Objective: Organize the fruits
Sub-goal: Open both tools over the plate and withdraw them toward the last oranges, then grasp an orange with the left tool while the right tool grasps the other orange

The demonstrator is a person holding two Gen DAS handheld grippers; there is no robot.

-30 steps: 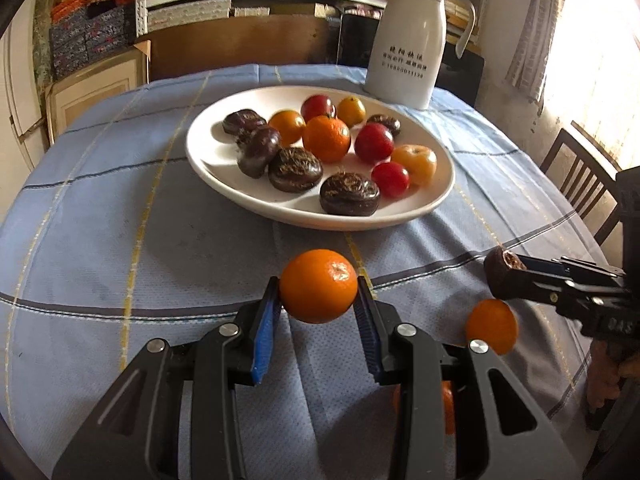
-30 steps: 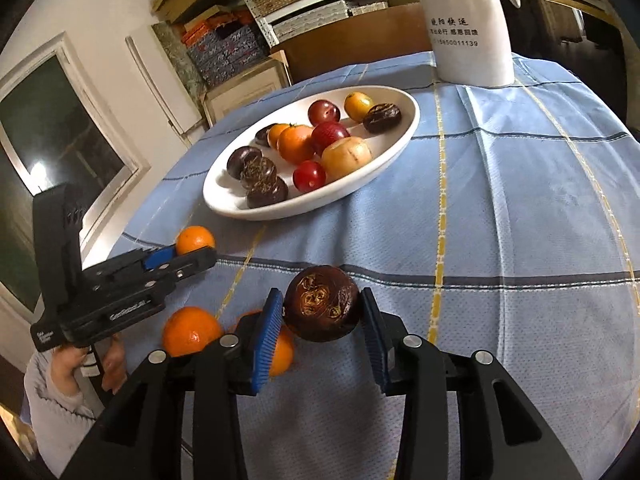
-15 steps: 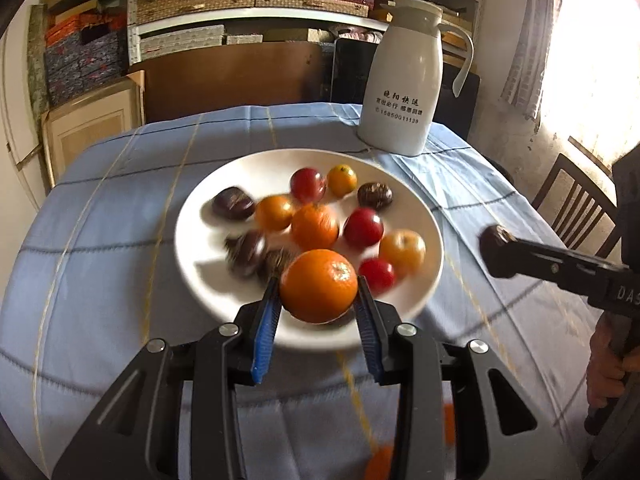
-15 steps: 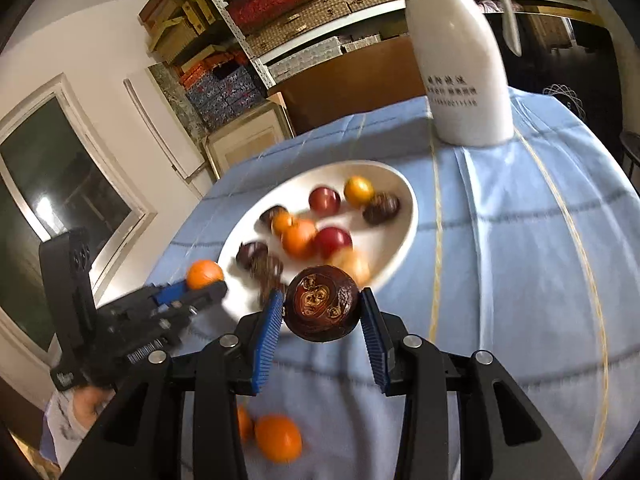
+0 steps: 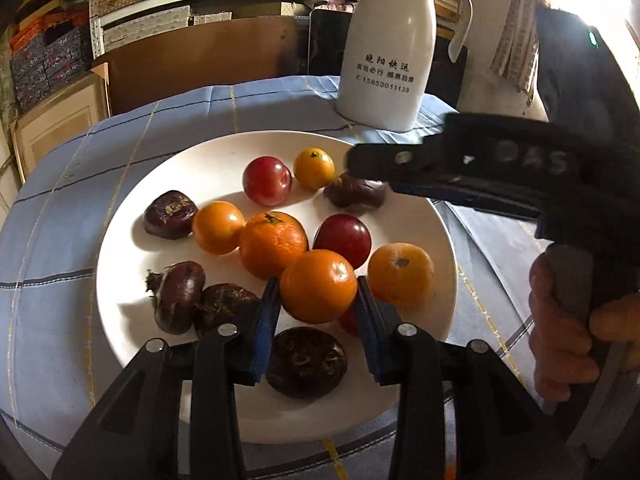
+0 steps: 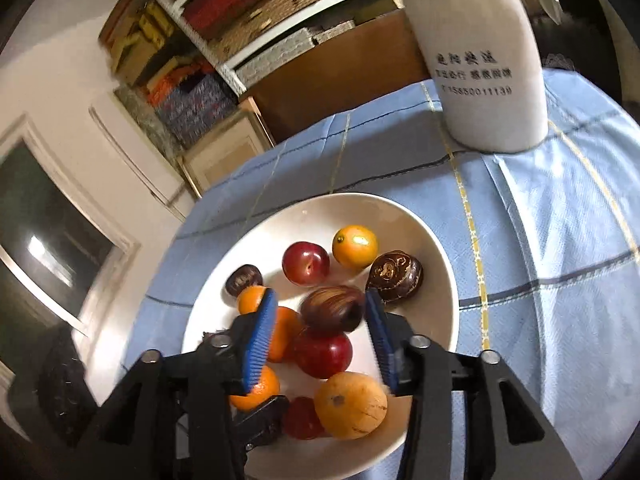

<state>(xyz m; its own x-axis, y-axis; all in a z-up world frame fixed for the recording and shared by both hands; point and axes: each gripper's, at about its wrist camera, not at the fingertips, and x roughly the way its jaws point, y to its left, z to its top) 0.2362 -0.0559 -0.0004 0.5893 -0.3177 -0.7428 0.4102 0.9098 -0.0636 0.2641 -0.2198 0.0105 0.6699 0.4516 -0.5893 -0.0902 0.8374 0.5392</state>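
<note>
A round orange tangerine [image 5: 318, 286] sits clamped between the blue pads of the left tongs [image 5: 318, 312], held over the near part of the wide white ceramic plate [image 5: 132, 208]. Only the right wrist view shows the right tongs [image 6: 320, 332] spread wide, a dark brown wrinkled passion fruit [image 6: 332, 309] lying loose between them among the plums and oranges. Behind the plate, on the blue checked cloth of the desk [image 6: 560, 240], stands a white thermos jug [image 5: 386, 60]. The right tongs' black arm crosses the plate's far right rim in the left view.
</note>
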